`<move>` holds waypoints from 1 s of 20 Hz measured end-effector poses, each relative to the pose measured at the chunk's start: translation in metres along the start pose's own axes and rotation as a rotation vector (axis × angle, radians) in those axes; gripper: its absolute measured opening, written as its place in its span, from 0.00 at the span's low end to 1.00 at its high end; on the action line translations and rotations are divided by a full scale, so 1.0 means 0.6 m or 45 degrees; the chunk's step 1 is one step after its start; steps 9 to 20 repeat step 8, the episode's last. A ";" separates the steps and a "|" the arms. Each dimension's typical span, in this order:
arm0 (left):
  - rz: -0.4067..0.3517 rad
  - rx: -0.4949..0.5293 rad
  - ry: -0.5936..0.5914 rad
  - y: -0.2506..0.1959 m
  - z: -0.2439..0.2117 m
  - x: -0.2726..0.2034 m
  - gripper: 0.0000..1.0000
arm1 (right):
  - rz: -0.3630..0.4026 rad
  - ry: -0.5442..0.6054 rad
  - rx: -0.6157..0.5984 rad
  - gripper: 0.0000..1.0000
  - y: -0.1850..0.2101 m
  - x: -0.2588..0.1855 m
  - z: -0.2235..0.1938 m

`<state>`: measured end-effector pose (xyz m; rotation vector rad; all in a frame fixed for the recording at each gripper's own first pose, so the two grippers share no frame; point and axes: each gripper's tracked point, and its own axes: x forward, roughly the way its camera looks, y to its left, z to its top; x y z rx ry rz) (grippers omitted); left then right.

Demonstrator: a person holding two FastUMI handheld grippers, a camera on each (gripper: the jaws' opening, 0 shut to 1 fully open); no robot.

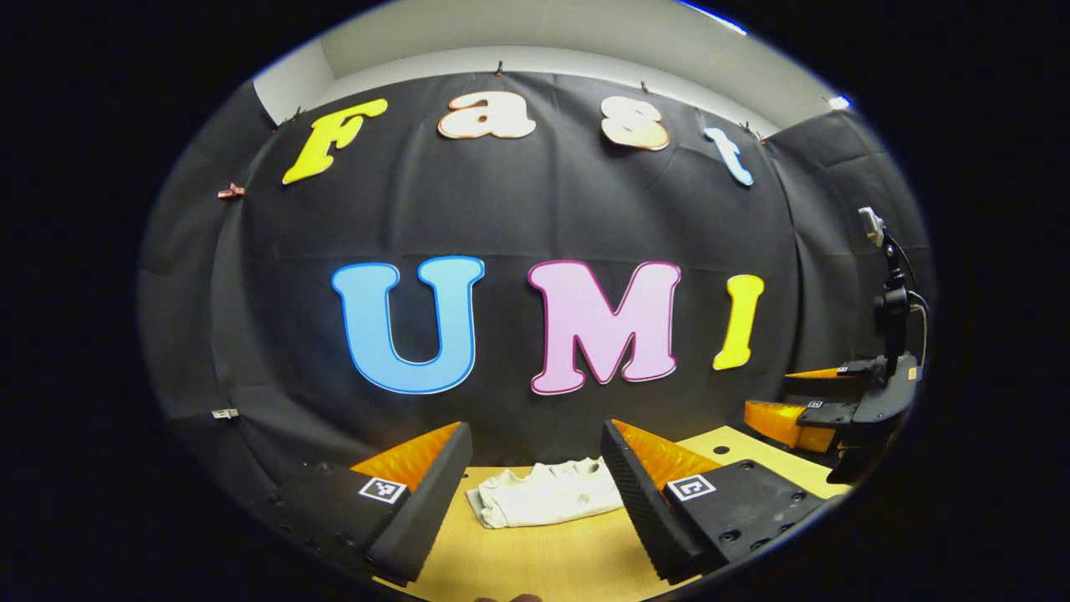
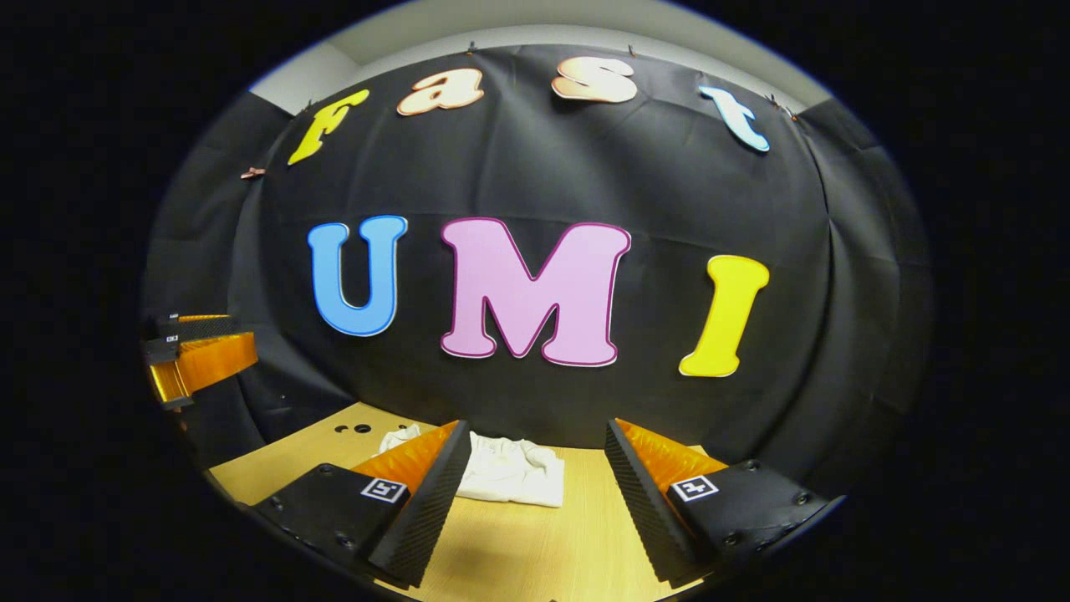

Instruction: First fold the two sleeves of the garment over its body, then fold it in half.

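A white garment [image 1: 547, 493] lies bunched and folded into a small packet on the wooden table [image 1: 535, 560], near the table's far edge. My left gripper [image 1: 535, 502] hovers above the table in front of it, open, nothing between its fingers. In the right gripper view the same garment [image 2: 510, 471] lies ahead and slightly left, partly hidden behind the left finger [image 2: 426, 502]. My right gripper [image 2: 531, 502] is open too and holds nothing. The right gripper [image 1: 823, 414] also appears at the far right of the left gripper view; the left gripper [image 2: 196, 355] appears at the far left of the right gripper view.
The wooden table [image 2: 535, 535] has small round holes [image 2: 351, 429] near its far left corner and one hole [image 1: 720, 450] on the right side. The black cloth wall stands right behind the table's far edge.
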<state>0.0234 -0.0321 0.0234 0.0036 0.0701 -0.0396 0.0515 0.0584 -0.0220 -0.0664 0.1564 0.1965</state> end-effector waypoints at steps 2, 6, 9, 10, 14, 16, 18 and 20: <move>0.001 0.005 -0.084 0.003 0.016 -0.048 0.99 | 0.027 -0.009 0.002 0.98 0.024 -0.054 0.000; -0.014 -0.025 -0.109 0.000 0.014 -0.124 0.98 | 0.038 0.001 0.023 0.97 0.053 -0.141 -0.011; -0.019 -0.025 -0.110 0.004 0.007 -0.146 0.99 | 0.031 -0.021 0.043 0.97 0.062 -0.170 -0.008; -0.019 -0.025 -0.110 0.004 0.007 -0.146 0.99 | 0.031 -0.021 0.043 0.97 0.062 -0.170 -0.008; -0.019 -0.025 -0.110 0.004 0.007 -0.146 0.99 | 0.031 -0.021 0.043 0.97 0.062 -0.170 -0.008; -0.019 -0.025 -0.110 0.004 0.007 -0.146 0.99 | 0.031 -0.021 0.043 0.97 0.062 -0.170 -0.008; -0.019 -0.025 -0.110 0.004 0.007 -0.146 0.99 | 0.031 -0.021 0.043 0.97 0.062 -0.170 -0.008; -0.019 -0.025 -0.110 0.004 0.007 -0.146 0.99 | 0.031 -0.021 0.043 0.97 0.062 -0.170 -0.008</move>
